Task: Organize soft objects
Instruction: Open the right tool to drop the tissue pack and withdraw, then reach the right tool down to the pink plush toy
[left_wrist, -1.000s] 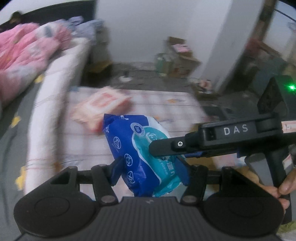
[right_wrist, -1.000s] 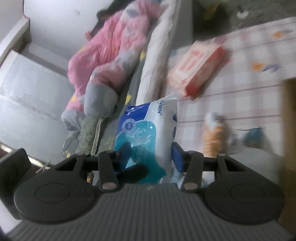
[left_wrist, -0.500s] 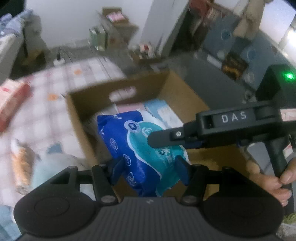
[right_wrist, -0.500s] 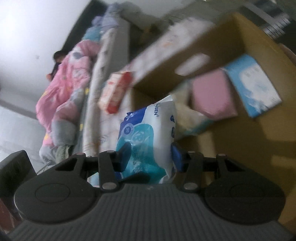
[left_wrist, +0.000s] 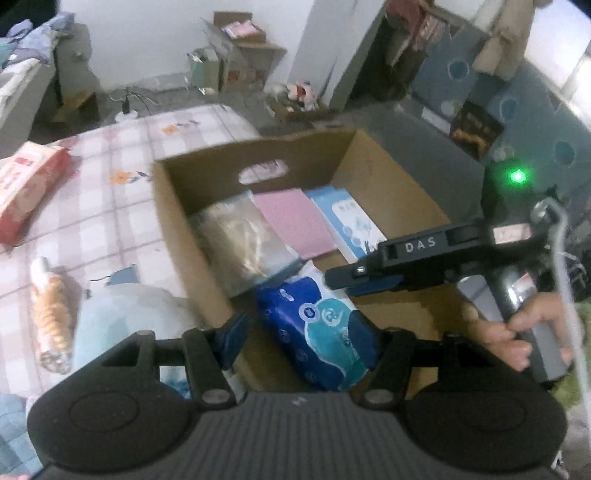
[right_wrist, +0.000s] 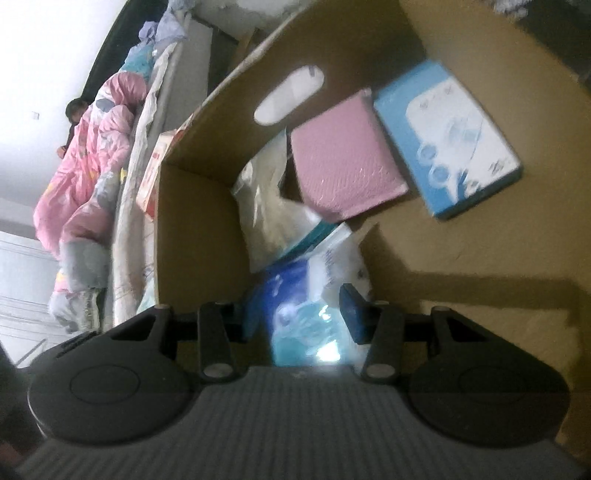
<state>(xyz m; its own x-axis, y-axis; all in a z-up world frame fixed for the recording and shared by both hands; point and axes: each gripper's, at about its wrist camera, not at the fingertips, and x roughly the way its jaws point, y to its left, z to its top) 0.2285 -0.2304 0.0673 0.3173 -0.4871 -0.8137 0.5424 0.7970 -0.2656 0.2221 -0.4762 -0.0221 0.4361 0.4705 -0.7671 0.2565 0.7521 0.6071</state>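
A blue-and-teal soft pack (left_wrist: 325, 332) hangs low inside the open cardboard box (left_wrist: 314, 155), just in front of a clear beige pack (left_wrist: 243, 243). My left gripper (left_wrist: 312, 332) is shut on it from the near side. From the right, my right gripper (left_wrist: 343, 282) reaches in and is shut on the same pack (right_wrist: 295, 295); in its own view the gripper (right_wrist: 303, 314) has a pad on each side of the pack. A pink pack (left_wrist: 295, 221) and a light blue pack (left_wrist: 351, 221) lie flat on the box floor (right_wrist: 461, 258).
The box stands on a checkered bedspread (left_wrist: 118, 206). A red-and-white pack (left_wrist: 26, 188), a snack tube (left_wrist: 50, 314) and a pale blue soft item (left_wrist: 122, 314) lie left of it. A hand (left_wrist: 517, 332) holds the right gripper's handle. A pink quilt (right_wrist: 92, 147) lies beyond the box.
Both grippers carried the blue pack from above the bedspread to the right, over the box, then down into it. Their jaws kept the same width.
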